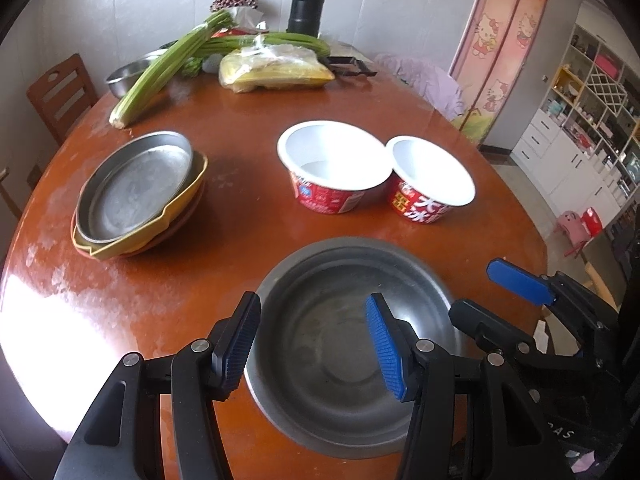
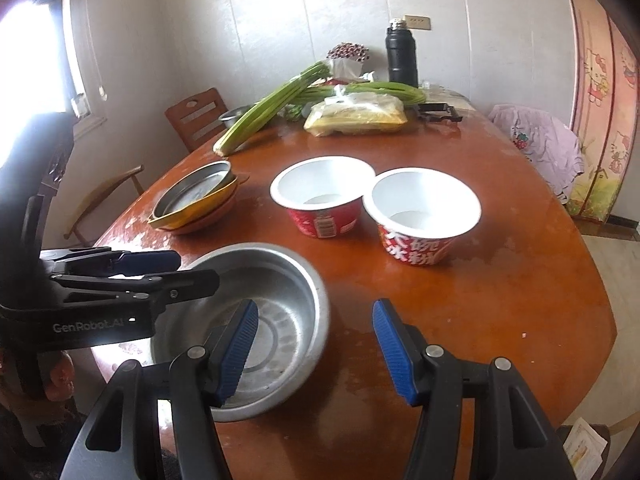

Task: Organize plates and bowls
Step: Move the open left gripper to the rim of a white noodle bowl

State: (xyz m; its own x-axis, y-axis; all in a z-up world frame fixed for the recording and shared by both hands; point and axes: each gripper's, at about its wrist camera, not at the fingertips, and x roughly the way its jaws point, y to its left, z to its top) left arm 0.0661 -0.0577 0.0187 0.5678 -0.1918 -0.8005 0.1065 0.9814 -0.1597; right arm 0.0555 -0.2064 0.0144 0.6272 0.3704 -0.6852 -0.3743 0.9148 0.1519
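A steel bowl (image 1: 332,308) (image 2: 280,320) stands empty near the table's front edge. My left gripper (image 1: 312,346) hangs open above it, its left finger outside the rim and nothing gripped. My right gripper (image 2: 316,350) is open too, with the bowl's right rim beneath the gap and the pads clear of it. Each gripper shows in the other's view: right gripper (image 1: 474,290), left gripper (image 2: 176,270). Two red paper bowls (image 1: 332,164) (image 1: 432,176) (image 2: 322,192) (image 2: 420,208) stand side by side mid-table. To the left is a stack of plates (image 1: 136,196) (image 2: 196,200), steel on top.
At the back of the brown round table (image 1: 240,128) lie celery stalks (image 1: 168,68), a bag of yellow noodles (image 1: 276,68), a black flask (image 1: 306,6) and another steel bowl (image 1: 128,74). Wooden chairs (image 2: 196,116) stand at the left. A purple cloth (image 2: 540,140) drapes the far right.
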